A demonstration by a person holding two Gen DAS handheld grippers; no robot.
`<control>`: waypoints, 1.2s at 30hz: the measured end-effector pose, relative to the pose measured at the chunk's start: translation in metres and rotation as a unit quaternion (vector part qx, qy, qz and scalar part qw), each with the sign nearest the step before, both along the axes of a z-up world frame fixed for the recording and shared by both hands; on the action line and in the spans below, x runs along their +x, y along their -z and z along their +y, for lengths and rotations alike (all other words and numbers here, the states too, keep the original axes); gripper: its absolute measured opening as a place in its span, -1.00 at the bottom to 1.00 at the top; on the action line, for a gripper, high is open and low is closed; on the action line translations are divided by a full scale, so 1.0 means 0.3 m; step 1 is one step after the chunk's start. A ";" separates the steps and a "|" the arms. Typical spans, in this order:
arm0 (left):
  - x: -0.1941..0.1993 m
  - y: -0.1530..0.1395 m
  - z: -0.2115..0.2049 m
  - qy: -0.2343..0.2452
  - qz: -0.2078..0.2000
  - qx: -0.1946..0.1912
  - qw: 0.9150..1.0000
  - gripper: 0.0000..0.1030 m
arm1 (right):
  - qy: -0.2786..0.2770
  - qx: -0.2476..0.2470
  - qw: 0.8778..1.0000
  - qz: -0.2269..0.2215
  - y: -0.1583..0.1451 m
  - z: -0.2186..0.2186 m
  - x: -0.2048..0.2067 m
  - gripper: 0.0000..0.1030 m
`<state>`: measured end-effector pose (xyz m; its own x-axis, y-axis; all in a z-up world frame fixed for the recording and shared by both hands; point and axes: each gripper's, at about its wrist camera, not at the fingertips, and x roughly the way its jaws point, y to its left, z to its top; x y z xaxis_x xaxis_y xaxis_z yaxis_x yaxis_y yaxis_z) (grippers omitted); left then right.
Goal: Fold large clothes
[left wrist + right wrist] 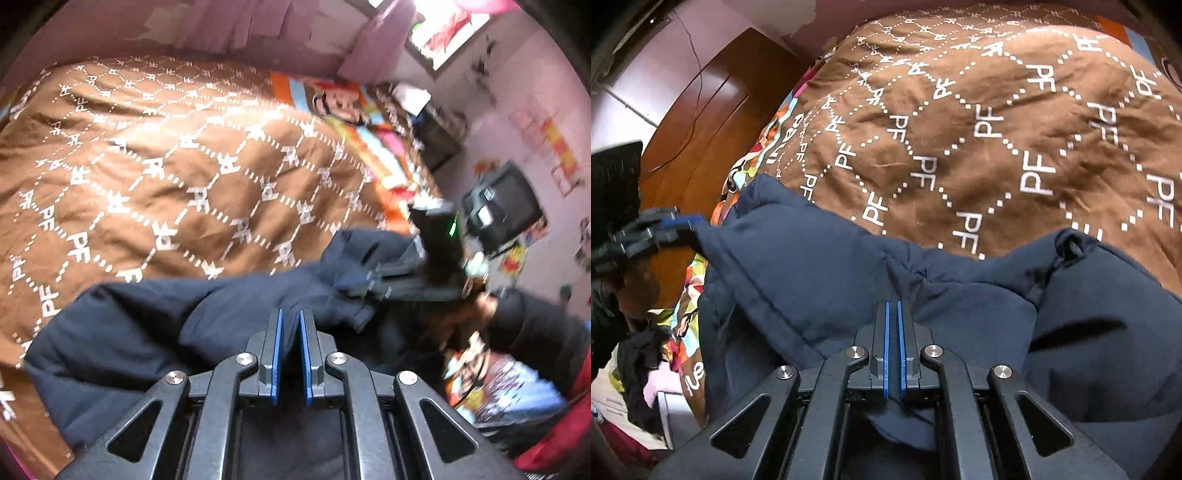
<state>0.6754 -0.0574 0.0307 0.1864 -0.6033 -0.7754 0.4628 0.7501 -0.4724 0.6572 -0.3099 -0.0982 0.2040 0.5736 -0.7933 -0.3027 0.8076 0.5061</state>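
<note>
A large navy padded jacket (155,332) hangs between both grippers over the near edge of a bed; it also shows in the right wrist view (812,266). My left gripper (290,317) is shut on the jacket's fabric, and shows at the far left of the right wrist view (677,225) pinching the jacket's edge. My right gripper (894,308) is shut on another fold of the jacket. It shows blurred in the left wrist view (436,236), holding the jacket's far end.
The bed is covered by a brown quilt (166,158) with white PF lettering (997,129). A colourful cartoon sheet (351,103) lies at the bed's far end. A wooden wardrobe (701,122) stands at the left. Clothes (642,373) lie heaped on the floor.
</note>
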 end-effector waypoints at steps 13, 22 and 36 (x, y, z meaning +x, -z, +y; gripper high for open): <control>0.005 0.229 -0.197 0.101 0.062 0.119 0.986 -0.88 | -0.040 -0.044 0.998 0.016 0.032 0.024 -0.013 -0.91; 0.071 0.387 -0.223 0.084 0.124 0.201 0.968 -0.94 | -0.091 -0.092 0.985 0.117 0.108 0.080 0.071 -0.94; -0.029 0.421 -0.224 0.045 0.064 0.236 0.969 -0.94 | -0.089 -0.157 0.982 0.057 0.150 0.153 -0.015 -1.00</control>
<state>0.6668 -0.1246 -0.0955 0.0326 -0.1862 -0.9820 0.4971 0.8554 -0.1457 0.6527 -0.2639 -0.1431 0.0232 0.3155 -0.9487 -0.4089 0.8689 0.2790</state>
